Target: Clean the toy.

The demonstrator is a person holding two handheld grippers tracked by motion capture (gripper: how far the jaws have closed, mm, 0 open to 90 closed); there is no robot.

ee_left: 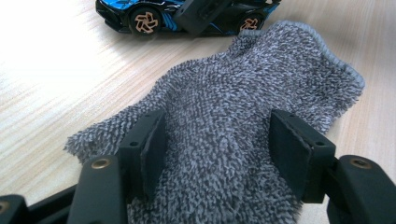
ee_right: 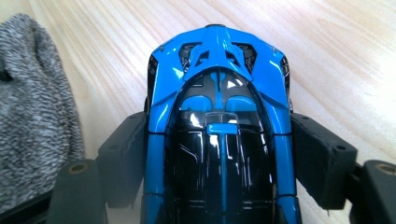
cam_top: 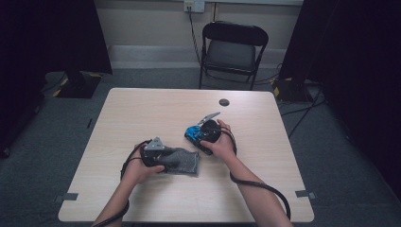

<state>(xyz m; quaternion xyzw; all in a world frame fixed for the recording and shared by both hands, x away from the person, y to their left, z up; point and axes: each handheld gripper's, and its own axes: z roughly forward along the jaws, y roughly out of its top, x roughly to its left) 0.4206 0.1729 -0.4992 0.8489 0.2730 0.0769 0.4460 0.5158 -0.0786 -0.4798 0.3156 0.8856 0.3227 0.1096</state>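
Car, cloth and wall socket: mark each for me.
car (ee_right: 217,140), right gripper view, on its black roof
cloth (ee_left: 233,121), left gripper view, on its middle pile
wall socket (cam_top: 194,5), high view, on its faceplate

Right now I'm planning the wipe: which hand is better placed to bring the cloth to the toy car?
Left. Its gripper already has the grey cloth bunched between its jaws, lying beside the toy car, which the right gripper straddles and can steady.
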